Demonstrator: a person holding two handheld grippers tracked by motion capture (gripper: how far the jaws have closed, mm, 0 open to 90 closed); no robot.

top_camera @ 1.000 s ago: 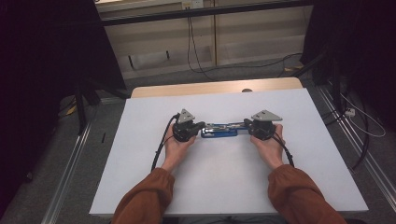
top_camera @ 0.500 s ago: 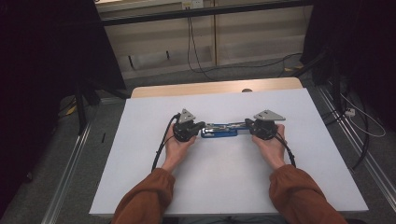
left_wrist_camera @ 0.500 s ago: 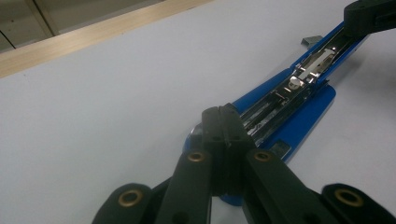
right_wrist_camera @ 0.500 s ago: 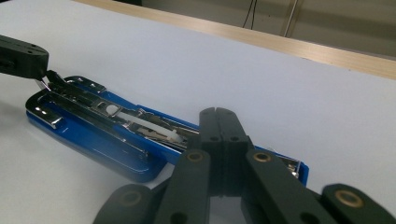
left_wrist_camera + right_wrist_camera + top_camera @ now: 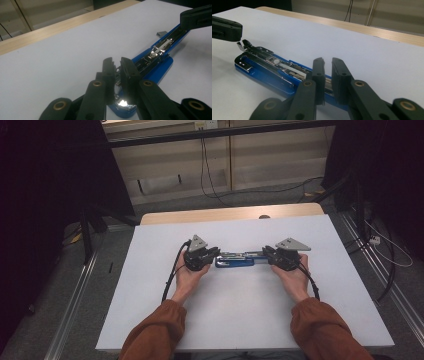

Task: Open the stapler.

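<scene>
Stapler [image 5: 240, 260] | lies flat between 2 grippers | jaws at each end

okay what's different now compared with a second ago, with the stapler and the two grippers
Both grippers' jaws have just been opening a little: the left gripper at one end of the blue stapler, the right gripper at the other. A narrow gap shows between each pair. Hands and stapler stayed put.

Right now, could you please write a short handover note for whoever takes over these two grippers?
Left gripper: fingers have just been opening, with a narrow gap around one end of the blue stapler; apparently not pressing it.
Right gripper: likewise, at the other end.
Stapler: lies flat on the white table, swung open, metal magazine exposed.
Done: stapler opened and set down.
Left: probably refilling or closing it.
</scene>
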